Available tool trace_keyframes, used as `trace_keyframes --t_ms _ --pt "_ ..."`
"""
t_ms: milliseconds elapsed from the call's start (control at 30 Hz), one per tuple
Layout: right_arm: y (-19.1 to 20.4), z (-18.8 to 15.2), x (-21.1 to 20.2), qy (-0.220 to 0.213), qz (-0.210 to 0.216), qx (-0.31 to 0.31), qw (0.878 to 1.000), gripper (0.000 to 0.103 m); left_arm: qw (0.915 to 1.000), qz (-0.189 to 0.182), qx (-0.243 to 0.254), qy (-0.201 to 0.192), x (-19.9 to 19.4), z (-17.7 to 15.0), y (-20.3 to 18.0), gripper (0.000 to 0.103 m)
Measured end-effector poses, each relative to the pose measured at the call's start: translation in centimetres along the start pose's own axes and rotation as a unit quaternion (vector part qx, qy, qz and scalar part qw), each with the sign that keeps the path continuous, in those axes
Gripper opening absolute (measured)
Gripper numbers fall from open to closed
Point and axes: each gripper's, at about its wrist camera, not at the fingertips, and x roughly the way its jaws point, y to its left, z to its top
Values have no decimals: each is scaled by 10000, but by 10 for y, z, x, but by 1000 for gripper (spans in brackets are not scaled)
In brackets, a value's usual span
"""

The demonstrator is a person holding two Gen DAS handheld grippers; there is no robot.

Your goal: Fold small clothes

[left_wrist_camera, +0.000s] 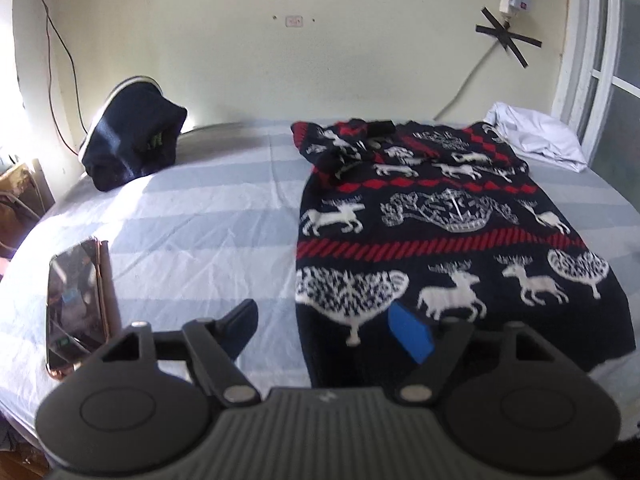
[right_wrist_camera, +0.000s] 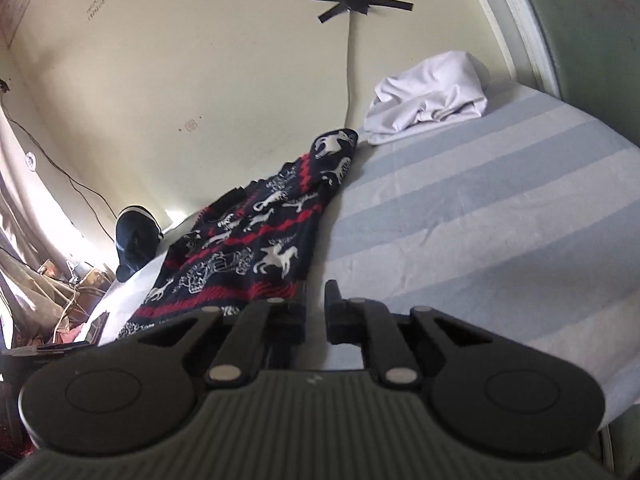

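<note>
A: Where is the garment found?

B: The patterned sweater [left_wrist_camera: 440, 232] is spread on the striped bed sheet [left_wrist_camera: 192, 240], with one side already laid inward near the collar. Its lower hem lies nearest the grippers.

A: And how are the grippers seen?

B: The left gripper [left_wrist_camera: 332, 332] is held wide apart above the hem's left corner; nothing is caught between its fingers. The right gripper [right_wrist_camera: 316, 312] is shown with a narrow gap between its jaws, just beside the sweater's right edge, and no cloth is seen pinched there.

A: Which step is judged to be in hand?

B: A pause between folds, it is judged: the sweater is released and a fresh hold is being lined up.

A: What is called for next?

B: The hem corners are probably to be gripped, one by each gripper, and carried up toward the collar. The thick knit should be taken in fully, or a layer may slip. The phone [left_wrist_camera: 76, 304] at the left and the white cloth [right_wrist_camera: 428, 92] by the wall are best left undisturbed.
</note>
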Motion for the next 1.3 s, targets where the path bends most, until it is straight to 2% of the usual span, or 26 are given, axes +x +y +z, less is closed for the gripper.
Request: trace_keyframes --t_ms 67,167,267,467,600,667,733,900,1033,1200,1300 --pt "14 2 17 -54 83 -109 9999 41 9996 181 117 -181 9 14 -8 85" --pt "31 1 49 100 191 -236 9995 42 9983 467 266 -240 37 30 -20 88" --pt "47 -2 79 290 322 -300 9986 42 9980 540 269 -201 62 37 -30 87" --pt "60 -11 120 568 -46 -558 9968 44 9956 896 231 -157 101 38 -36 87" --pt "53 -14 122 401 71 -403 9984 48 9957 911 152 -26 117 36 -32 87" --pt "50 -16 120 378 286 -358 9982 61 9959 902 108 11 123 33 -29 91" --pt "48 -20 118 264 435 -263 9984 64 9954 949 66 -65 123 31 -27 97" --pt "43 -28 115 -9 610 -5 9981 65 9965 822 -171 -37 125 30 -17 103" --pt "41 -29 114 -82 691 68 9975 65 9970 695 -330 8 126 29 -12 103" --pt "45 -32 115 -126 778 -109 9968 76 9970 591 -499 54 126 27 -9 103" --pt "48 -33 116 -162 745 -181 9969 78 9971 592 -474 36 124 25 -10 103"
